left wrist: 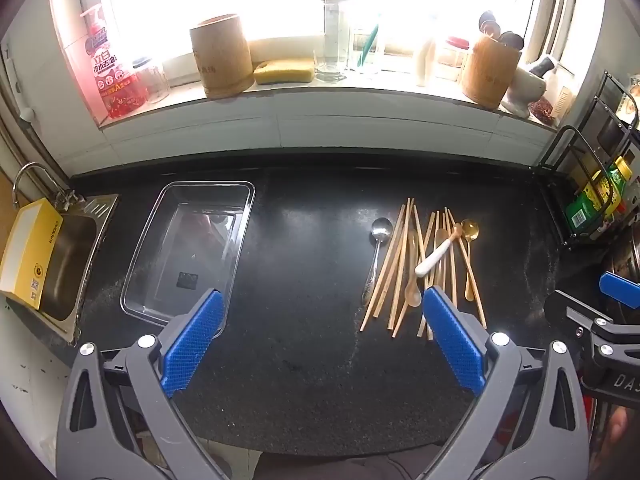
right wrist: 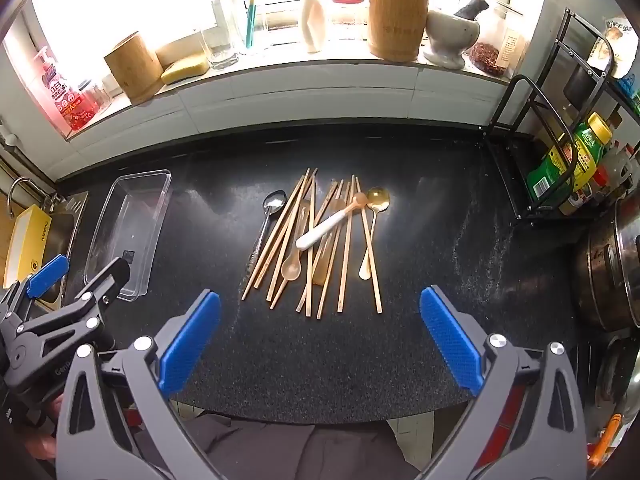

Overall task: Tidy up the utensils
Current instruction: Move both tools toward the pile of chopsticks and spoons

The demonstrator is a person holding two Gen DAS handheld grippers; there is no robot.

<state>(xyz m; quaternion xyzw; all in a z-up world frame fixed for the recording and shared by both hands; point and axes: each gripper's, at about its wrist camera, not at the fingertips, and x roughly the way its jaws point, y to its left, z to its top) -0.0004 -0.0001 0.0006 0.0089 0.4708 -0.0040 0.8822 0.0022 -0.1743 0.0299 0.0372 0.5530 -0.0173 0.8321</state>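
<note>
A pile of wooden chopsticks [right wrist: 316,240] lies on the black counter [right wrist: 420,272] with a steel spoon [right wrist: 268,216], a gold spoon [right wrist: 374,220], a white-handled spoon [right wrist: 324,228] and a translucent spoon [right wrist: 294,256]. The pile shows in the left wrist view too [left wrist: 404,264]. A clear plastic tray [left wrist: 188,248] lies empty to its left, also in the right wrist view [right wrist: 128,228]. My left gripper [left wrist: 324,308] is open above the counter between tray and pile. My right gripper [right wrist: 320,312] is open, just in front of the pile.
A steel sink [left wrist: 64,264] with a yellow box [left wrist: 28,252] is at far left. The windowsill holds bamboo holders [left wrist: 222,56] [right wrist: 396,20], a sponge, glasses, a soap bottle and a mortar. A black rack with bottles [right wrist: 560,168] and pots [right wrist: 612,264] stand at right.
</note>
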